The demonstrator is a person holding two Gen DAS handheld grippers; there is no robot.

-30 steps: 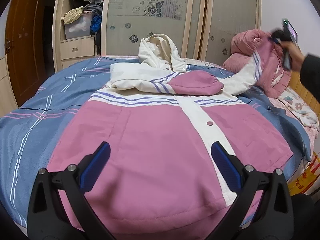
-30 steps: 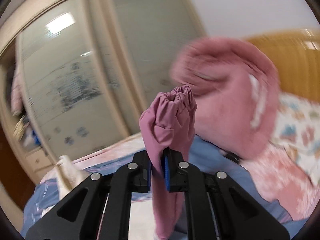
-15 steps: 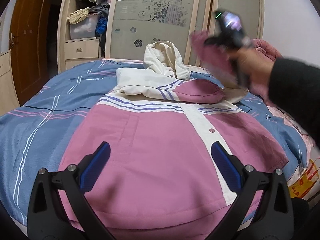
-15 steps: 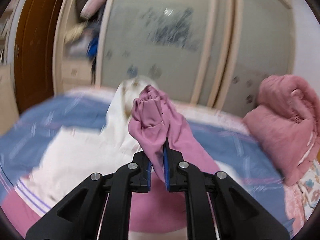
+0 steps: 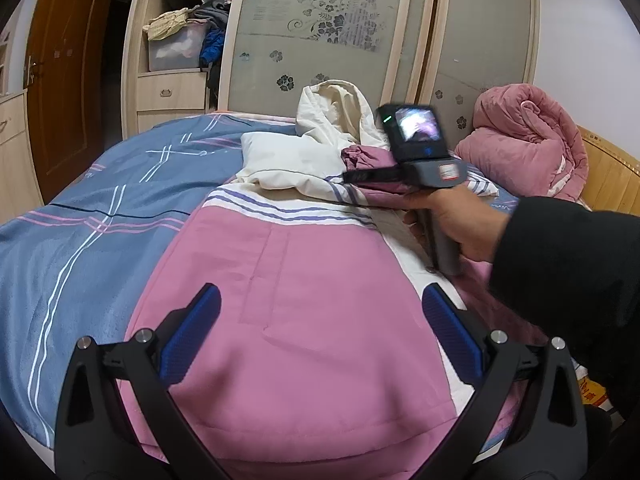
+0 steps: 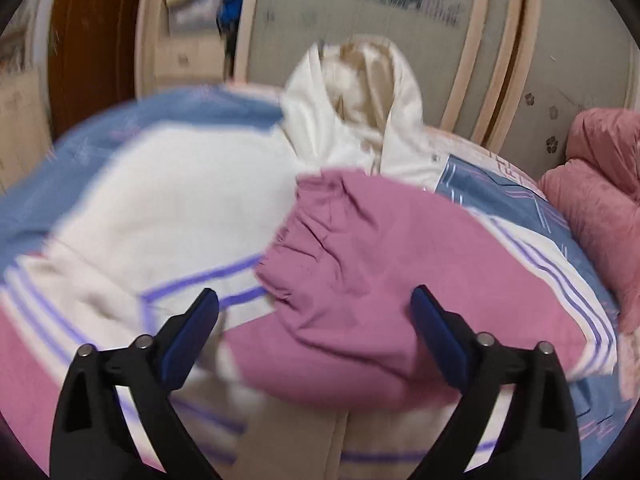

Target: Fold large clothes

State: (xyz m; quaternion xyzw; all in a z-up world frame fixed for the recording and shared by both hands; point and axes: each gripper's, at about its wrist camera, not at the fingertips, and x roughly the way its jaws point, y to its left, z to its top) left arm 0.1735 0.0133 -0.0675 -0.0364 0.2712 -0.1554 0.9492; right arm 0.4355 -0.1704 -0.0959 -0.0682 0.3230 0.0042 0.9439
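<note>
Right wrist view shows the right gripper point(image 6: 314, 332) opening, nothing pinched, over the padded pink-and-cream hooded jacket's pink sleeve point(image 6: 360, 272) toward twelve o'clock on the blue striped bedspread point(image 6: 480, 184); I'd let the cuff settle flat before withdrawing.

Left camera low by the near edge of the bed point(image 5: 80, 208), looking along the jacket point(image 5: 304, 320) toward the wardrobe point(image 5: 320, 40), right camera closer over its sleeves, both seeing the hood point(image 6: 360, 92).
</note>
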